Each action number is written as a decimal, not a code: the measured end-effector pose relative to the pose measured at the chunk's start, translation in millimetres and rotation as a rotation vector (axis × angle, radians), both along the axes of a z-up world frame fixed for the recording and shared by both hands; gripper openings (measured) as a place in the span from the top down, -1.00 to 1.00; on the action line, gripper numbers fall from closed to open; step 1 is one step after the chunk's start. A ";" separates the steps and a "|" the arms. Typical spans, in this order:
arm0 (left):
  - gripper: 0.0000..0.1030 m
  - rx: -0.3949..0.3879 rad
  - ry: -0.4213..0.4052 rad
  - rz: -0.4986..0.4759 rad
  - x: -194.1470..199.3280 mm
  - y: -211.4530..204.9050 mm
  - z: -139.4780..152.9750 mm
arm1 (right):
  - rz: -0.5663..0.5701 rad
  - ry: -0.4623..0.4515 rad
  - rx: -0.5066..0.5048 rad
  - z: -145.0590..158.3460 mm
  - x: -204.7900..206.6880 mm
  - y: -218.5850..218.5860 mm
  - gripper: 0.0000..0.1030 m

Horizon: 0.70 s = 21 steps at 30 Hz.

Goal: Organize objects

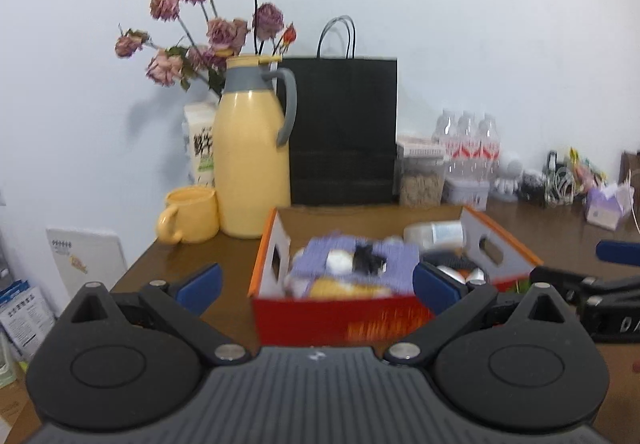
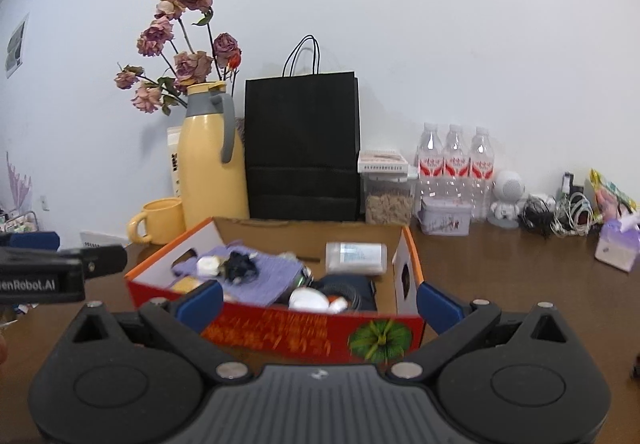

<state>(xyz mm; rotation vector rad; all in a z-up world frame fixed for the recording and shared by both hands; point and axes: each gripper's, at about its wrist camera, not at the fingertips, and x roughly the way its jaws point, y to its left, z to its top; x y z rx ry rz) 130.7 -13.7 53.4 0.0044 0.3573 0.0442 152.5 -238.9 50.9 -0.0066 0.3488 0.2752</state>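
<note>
- Brown wooden worktop point(image 2: 500, 268) against a white wall, carrying everything below.
- Black paper bag point(image 2: 302, 147) with cord handles, upright at the back by the wall.
- Open cardboard box point(image 2: 280, 336), red front with a green print, orange rims, white inner walls with cut-out handles, near the front edge just ahead of both grippers.
- Yellow thermos jug point(image 2: 210, 171) with grey collar and handle, left of the bag; dried roses point(image 2: 180, 43) behind it.
- Left gripper point(image 1: 316, 286), blue-padded fingers spread wide and holding nothing, straddling the box's front wall in its own view.
- Right gripper point(image 2: 320, 302), fingers likewise parted and empty, framing the box front.
- Purple knitted cloth point(image 2: 260, 276) inside the box on the left side, with a white piece and a black piece on top.
- Three water bottles point(image 2: 456, 167) with red labels, right of the bag.
- Clear lidded container point(image 2: 386, 195) of brown contents between bag and bottles.
- Yellow mug point(image 2: 158, 222) beside the jug's base.
- White packet point(image 2: 356, 258) at the box's back right corner.
- Tangle of cables point(image 2: 560, 215) far right.
</note>
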 end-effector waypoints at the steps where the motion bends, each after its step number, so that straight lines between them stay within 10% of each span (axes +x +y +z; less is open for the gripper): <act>1: -1.00 0.002 0.014 0.004 -6.0 1.2 -1.2 | 0.001 0.009 0.003 -0.2 -6.9 -0.9 -1.00; 21: -1.00 0.003 0.139 0.022 -69.6 10.3 -29.7 | -0.009 0.171 -0.009 -24.3 -59.1 -1.6 -1.00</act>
